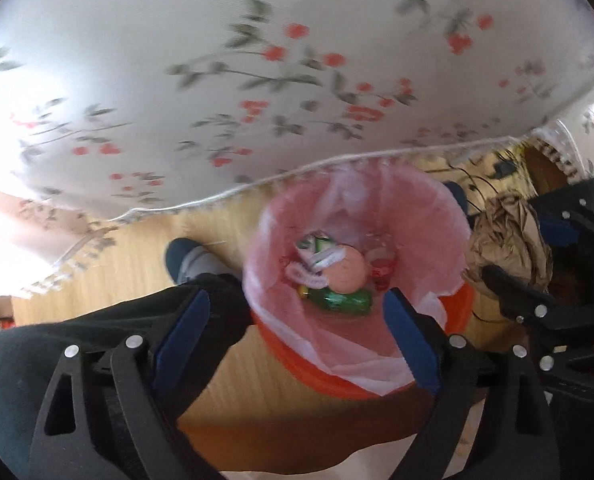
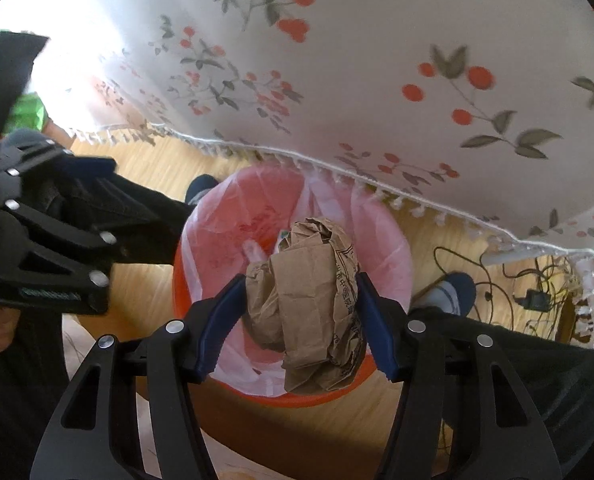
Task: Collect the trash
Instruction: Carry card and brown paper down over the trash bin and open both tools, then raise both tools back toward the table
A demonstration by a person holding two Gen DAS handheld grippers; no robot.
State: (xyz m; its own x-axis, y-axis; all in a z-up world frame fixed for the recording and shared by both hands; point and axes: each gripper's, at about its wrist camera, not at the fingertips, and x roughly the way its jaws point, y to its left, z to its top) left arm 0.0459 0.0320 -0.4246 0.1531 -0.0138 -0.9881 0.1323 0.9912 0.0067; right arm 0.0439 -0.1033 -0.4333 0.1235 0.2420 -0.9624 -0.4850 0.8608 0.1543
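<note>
R tongs (image 2: 301, 312) clamping paper wad (image 2: 307, 312)

Wrappers (image 1: 329, 276) in the bin (image 1: 377, 388) (tablecloth (image 1: 257, 80) behind).

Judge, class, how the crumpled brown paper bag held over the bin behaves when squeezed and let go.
The crumpled paper bag, creased all over, probably crushes easily in the right claw. It looks light for its bulk. Released, it would likely drop into the pink-lined bin without rolling.

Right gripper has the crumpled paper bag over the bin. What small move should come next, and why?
Probably open the right gripper: the crumpled paper bag it clamps hangs directly above the pink-lined bin, so it should drop in. The left gripper is open and empty.
</note>
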